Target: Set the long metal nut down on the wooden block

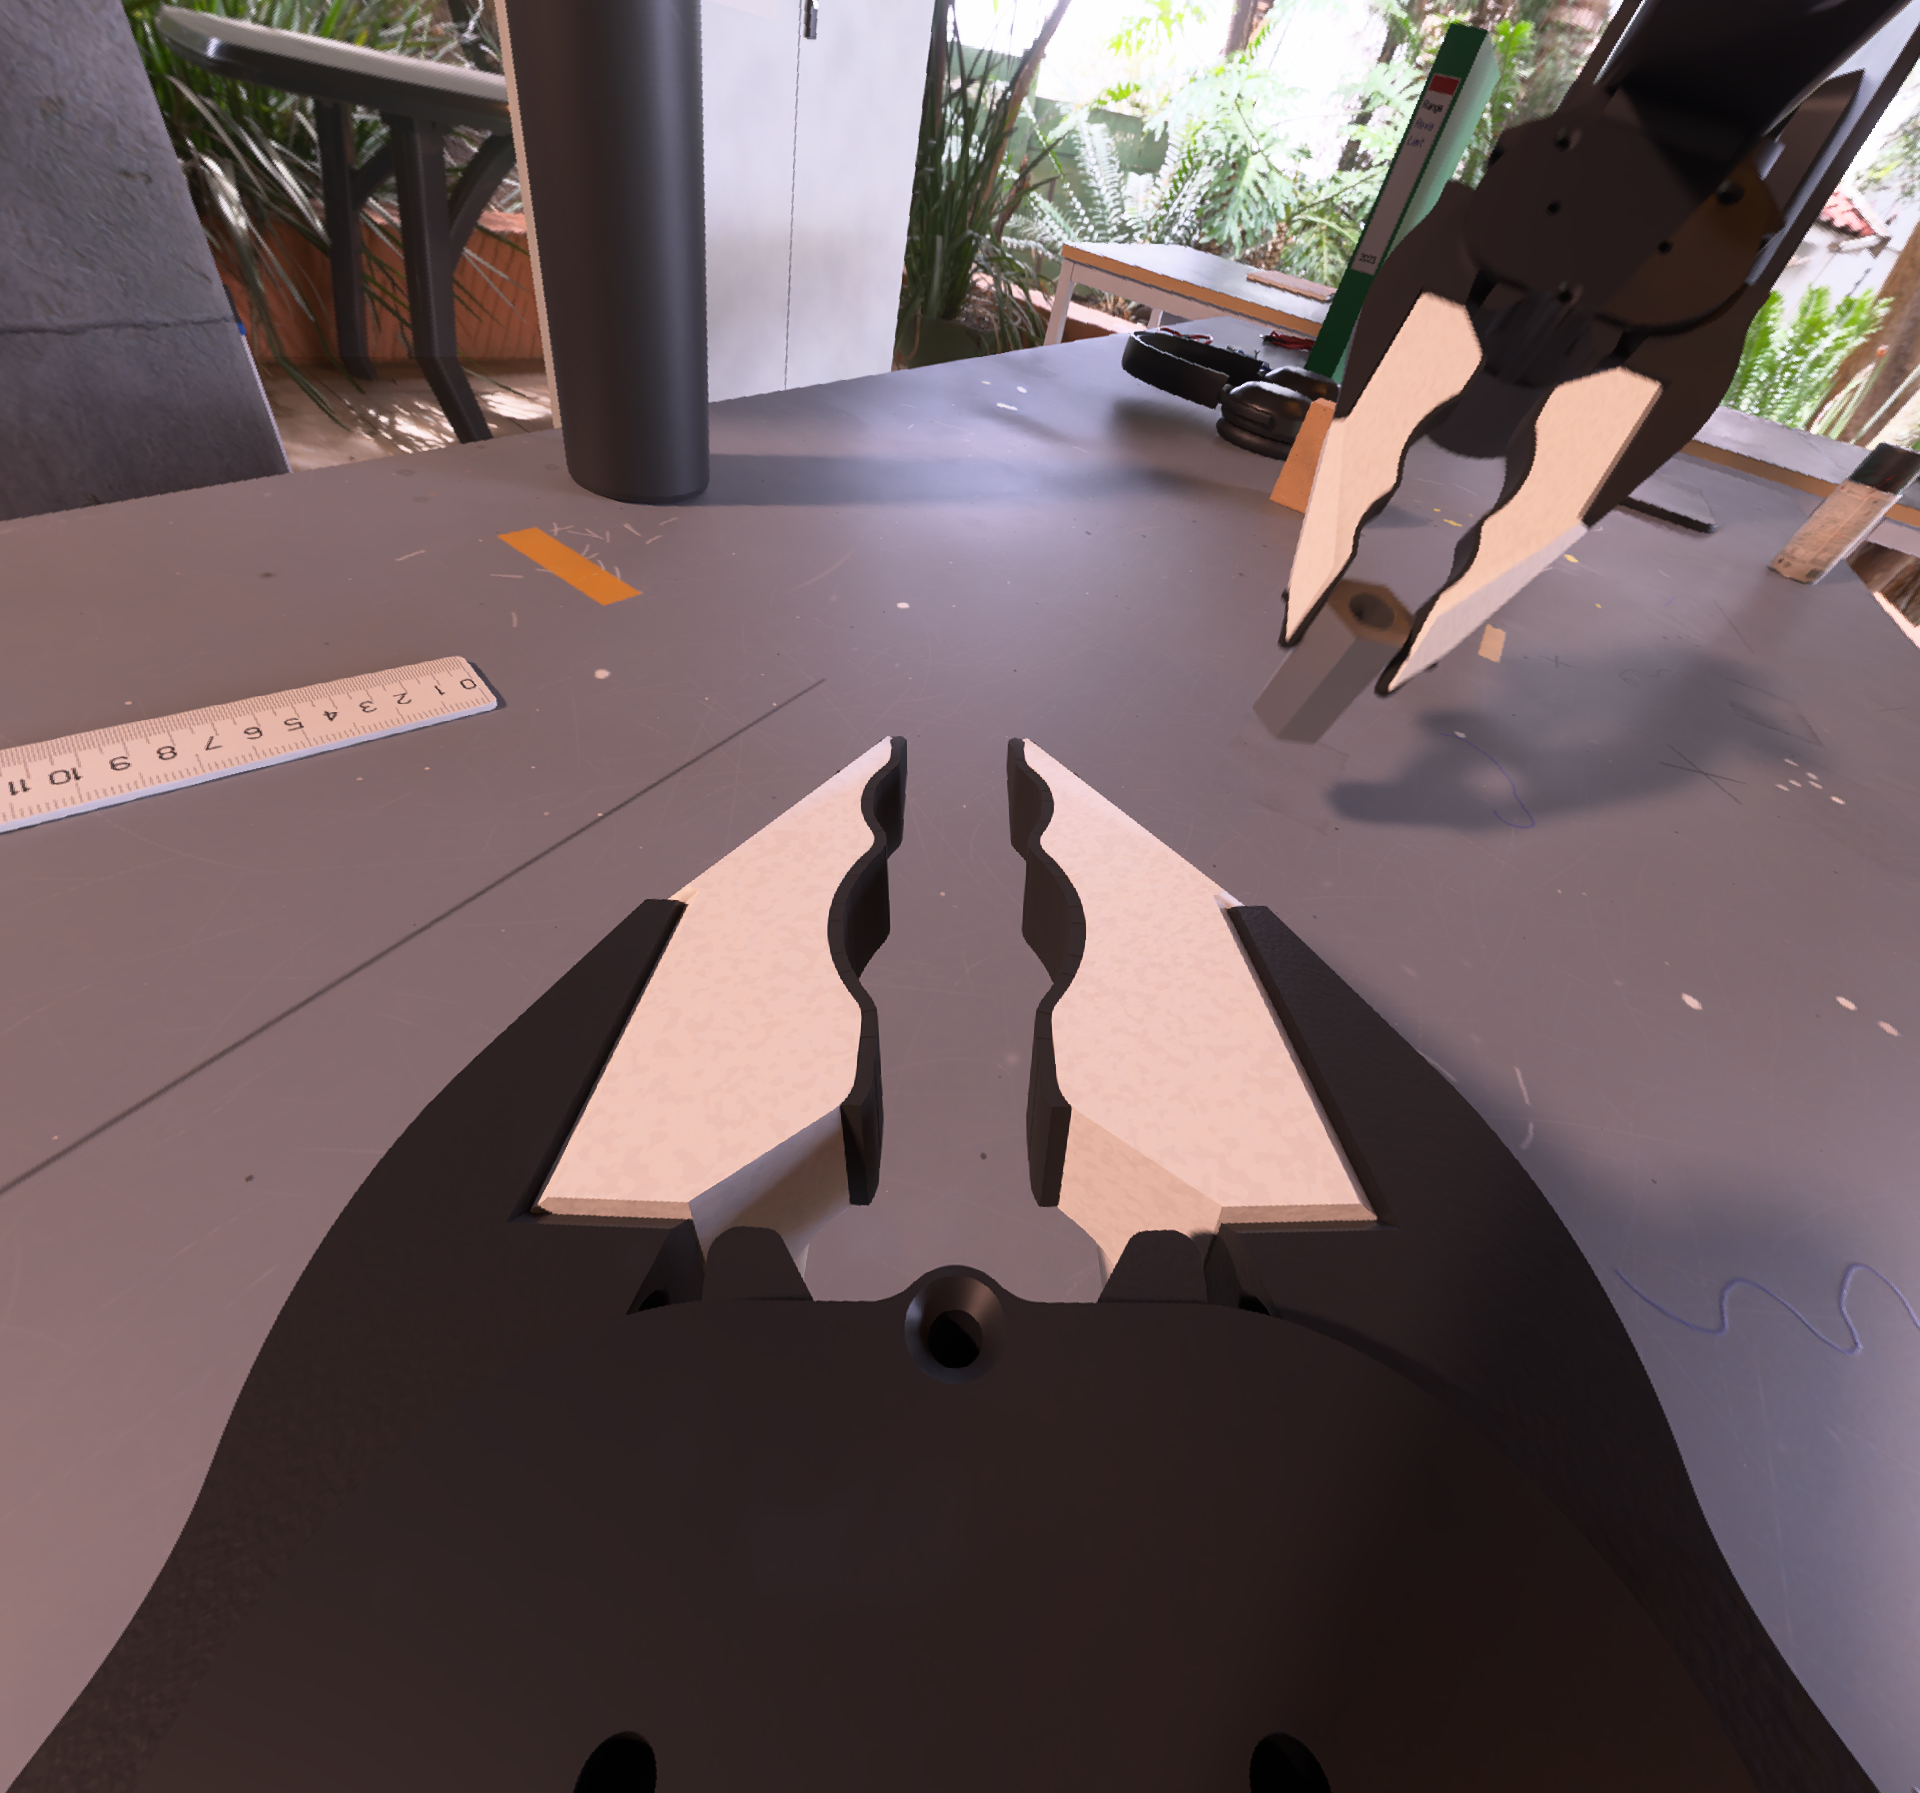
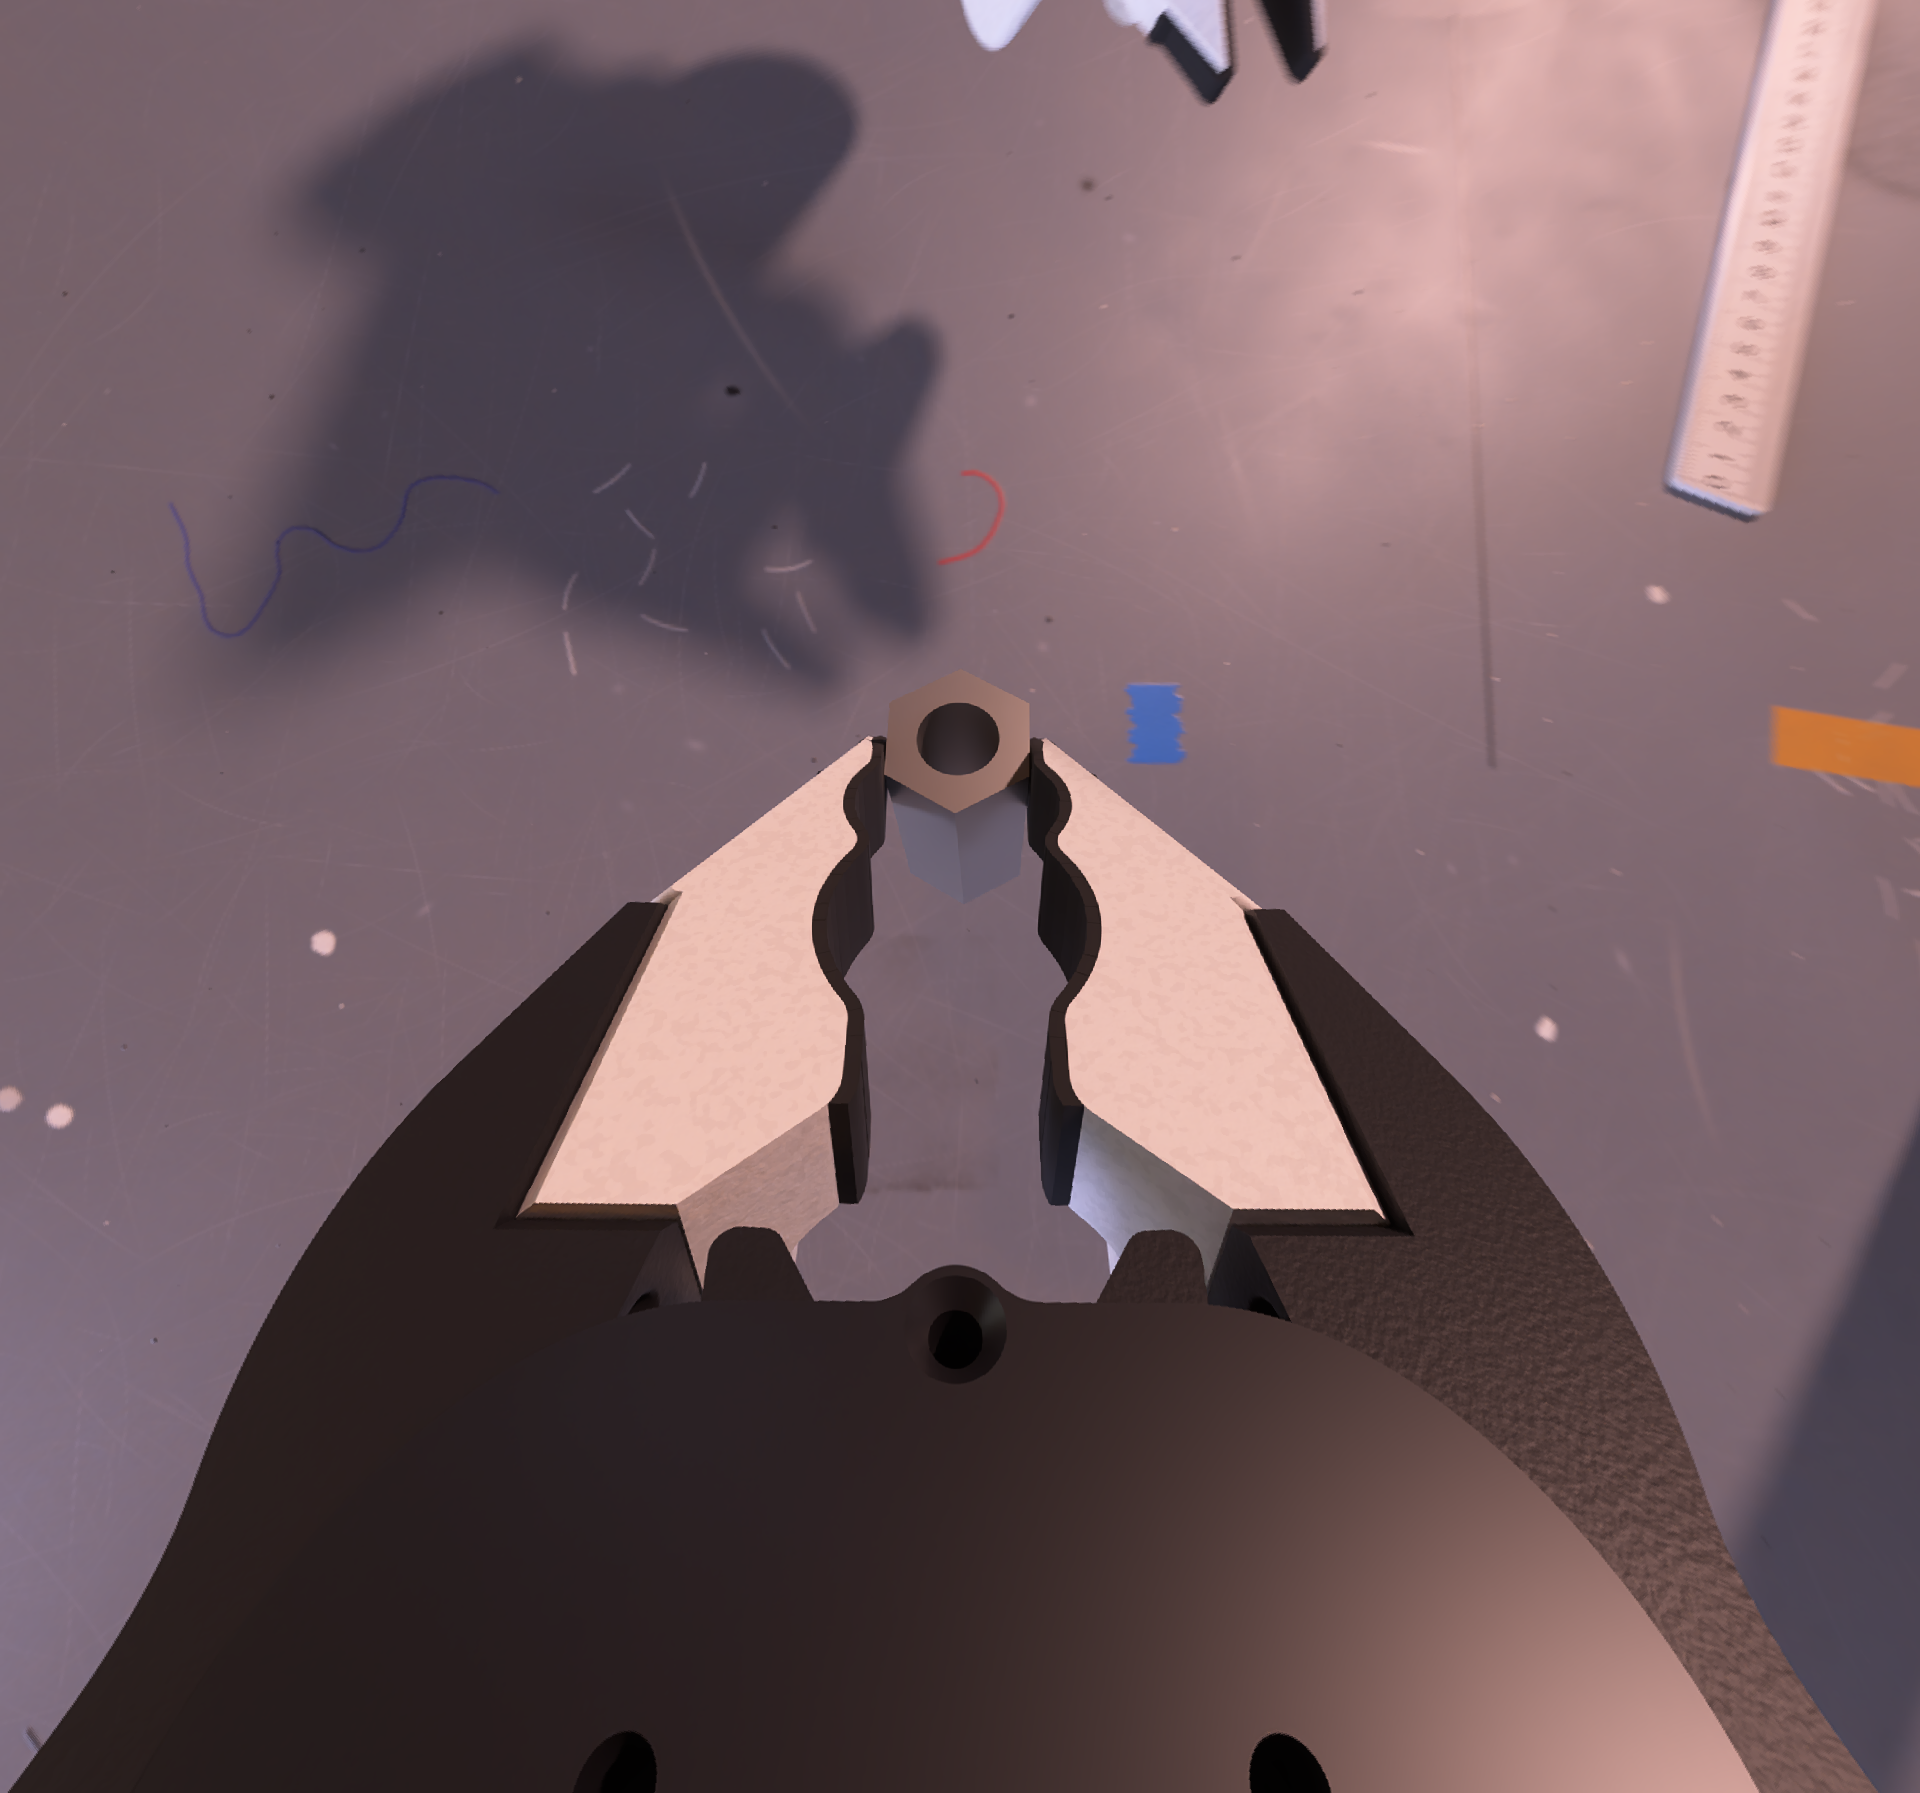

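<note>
The long metal nut [image 2: 957,777] is pinched at the very tips of the right tongs [image 2: 957,756], clear above the grey surface [image 2: 1351,912], its long axis tilted downward. The left tongs [image 1: 956,756] are held narrowly parted and empty, nearby. The wooden block [image 1: 1839,528] is seen beyond, well apart.
</note>
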Available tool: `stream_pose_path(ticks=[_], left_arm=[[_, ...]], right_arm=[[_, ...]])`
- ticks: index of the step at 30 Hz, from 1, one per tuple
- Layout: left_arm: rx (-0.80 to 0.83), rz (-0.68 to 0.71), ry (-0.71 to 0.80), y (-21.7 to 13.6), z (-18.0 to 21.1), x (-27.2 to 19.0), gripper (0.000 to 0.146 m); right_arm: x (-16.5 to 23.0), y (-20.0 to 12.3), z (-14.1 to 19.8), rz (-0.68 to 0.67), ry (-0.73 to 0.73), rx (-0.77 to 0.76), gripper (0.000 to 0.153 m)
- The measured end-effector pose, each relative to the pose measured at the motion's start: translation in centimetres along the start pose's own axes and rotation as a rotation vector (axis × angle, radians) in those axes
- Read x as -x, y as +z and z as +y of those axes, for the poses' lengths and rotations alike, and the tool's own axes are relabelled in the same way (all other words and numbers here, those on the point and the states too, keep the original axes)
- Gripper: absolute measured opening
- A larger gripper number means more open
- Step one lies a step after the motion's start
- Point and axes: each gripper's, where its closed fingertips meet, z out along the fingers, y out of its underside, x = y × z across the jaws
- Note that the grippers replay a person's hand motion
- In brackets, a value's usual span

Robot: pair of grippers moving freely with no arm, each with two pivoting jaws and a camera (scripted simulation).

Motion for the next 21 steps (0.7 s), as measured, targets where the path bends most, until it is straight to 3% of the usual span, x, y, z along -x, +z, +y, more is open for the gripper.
stream_pose_path(ticks=[6,12,17,21], left_arm=[[0.002,-0.002,0.030,0.1,0.0,-0.3,0.018],[0.000,-0.012,0.053,0.2,0.0,-0.5,0.017],[0.019,-0.010,0.074,0.4,0.2,-0.9,0.016],[0.034,-0.013,0.094,0.6,0.4,-1.0,0.015]], right_arm=[[-2.1,-5.7,-0.2,0.191,0.049,-0.066,0.026],[-5.7,-17.0,1.1,0.580,0.255,-0.238,0.026],[-8.0,-29.5,6.9,0.968,0.528,-0.396,0.026],[-7.6,-35.6,13.8,1.156,0.700,-0.431,0.026]])
